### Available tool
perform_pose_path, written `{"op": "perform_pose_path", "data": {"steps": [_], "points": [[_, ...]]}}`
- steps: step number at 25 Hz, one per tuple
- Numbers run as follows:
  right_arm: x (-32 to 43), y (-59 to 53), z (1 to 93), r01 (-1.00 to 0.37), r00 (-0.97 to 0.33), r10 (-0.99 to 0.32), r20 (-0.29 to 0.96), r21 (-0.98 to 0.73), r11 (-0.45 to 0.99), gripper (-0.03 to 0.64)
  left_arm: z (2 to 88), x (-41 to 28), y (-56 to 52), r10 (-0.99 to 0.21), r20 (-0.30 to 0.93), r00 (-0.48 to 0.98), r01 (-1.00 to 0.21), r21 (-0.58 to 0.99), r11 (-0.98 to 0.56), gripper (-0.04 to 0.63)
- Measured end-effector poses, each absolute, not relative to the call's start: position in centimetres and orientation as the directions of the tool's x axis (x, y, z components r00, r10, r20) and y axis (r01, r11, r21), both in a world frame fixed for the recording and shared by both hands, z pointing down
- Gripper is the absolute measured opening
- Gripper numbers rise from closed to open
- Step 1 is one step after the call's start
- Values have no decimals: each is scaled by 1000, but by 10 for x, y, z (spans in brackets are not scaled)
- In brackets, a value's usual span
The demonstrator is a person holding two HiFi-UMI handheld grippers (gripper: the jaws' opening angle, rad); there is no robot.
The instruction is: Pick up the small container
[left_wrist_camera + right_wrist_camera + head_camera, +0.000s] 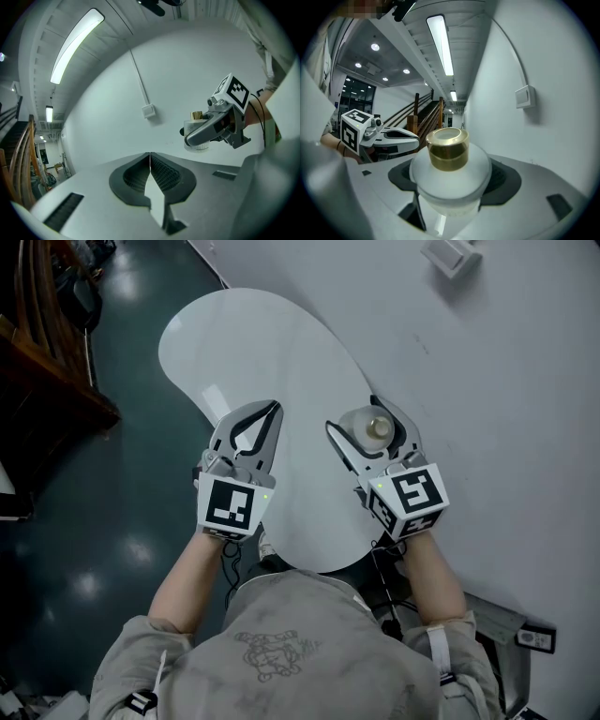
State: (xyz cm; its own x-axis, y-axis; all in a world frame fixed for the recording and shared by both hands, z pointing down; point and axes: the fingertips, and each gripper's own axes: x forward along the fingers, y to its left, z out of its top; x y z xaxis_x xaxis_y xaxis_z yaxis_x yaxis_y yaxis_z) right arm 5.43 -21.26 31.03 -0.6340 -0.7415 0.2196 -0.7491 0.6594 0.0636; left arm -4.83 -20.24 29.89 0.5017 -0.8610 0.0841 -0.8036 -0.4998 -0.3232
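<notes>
The small container [368, 427] is a frosted white jar with a gold cap [448, 147]. My right gripper [367, 425] is shut on the small container, its dark pads [506, 180] pressing the jar's body [450, 176] from both sides. It is over the right edge of the white table [272, 343]. The left gripper view shows the jar [196, 136] in the right gripper [206, 132] close above the table; whether it touches I cannot tell. My left gripper [274, 409] is to its left over the table, shut with its jaws [150, 161] meeting on nothing.
A pale wall runs along the table's right side, with a white box [452, 254] mounted on it. Dark glossy floor [103, 484] lies left of the table. A wooden stair railing [42, 362] stands at the far left.
</notes>
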Motion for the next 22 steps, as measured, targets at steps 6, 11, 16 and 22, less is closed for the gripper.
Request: {"op": "perform_pose_path", "data": {"steps": [6,11,16,22], "points": [[73,-173,303,-753,-634,-747,200,58,655,333,294,-35,-169,-840,69,538,-784,-326,-529,18],[87,-147,313,-761,-623,-749,225,49,647,333,294,-37,-152,-851,87,518,-773,-379,-509,18],[95,-126,320,-769,-614,-747,253,18,638,333,302,-35,-142,-844,101,527,-793,-301,-530,18],[93,-113,325,-760,-598,-753,276,105,642,333,315,-21,-126,-811,119,573,-790,-182,-585,18]]}}
